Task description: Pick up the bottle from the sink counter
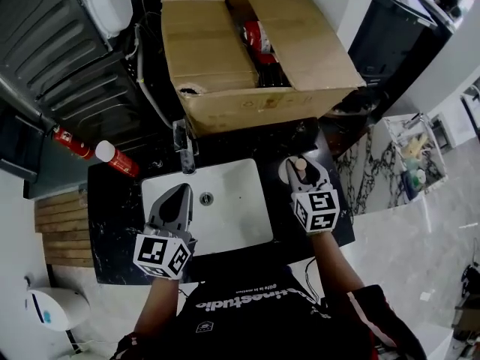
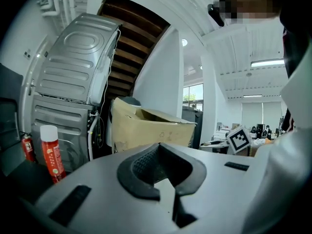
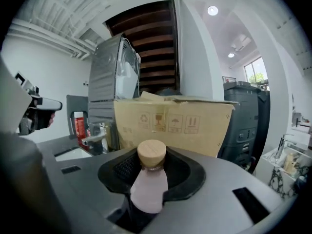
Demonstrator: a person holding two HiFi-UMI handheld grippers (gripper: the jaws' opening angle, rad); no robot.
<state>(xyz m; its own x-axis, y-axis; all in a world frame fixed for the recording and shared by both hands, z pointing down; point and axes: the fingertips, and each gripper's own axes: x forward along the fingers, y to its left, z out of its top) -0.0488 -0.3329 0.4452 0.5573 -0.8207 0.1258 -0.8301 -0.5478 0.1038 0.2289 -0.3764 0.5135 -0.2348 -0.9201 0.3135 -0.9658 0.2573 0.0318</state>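
right gripper [image 1: 301,172] grips the bottle [image 3: 149,186] just under its cap, near the counter's [image 1: 112,216] right edge. the grip is high, so the bottle may tilt and slip out. left gripper [image 2: 163,172] is closed and empty.

Daylight is admitted through a window [image 2: 193,97] at centre right of the left gripper view; a ceiling light [image 3: 212,10] is flared at upper right of the right gripper view; the head view is dimmer, the dark sink counter [image 1: 112,223] set against a bright white basin [image 1: 232,216]; both gripper views are bowed, with corners blacked out; the bottle [image 3: 148,189], close to the lens, is rendered soft.
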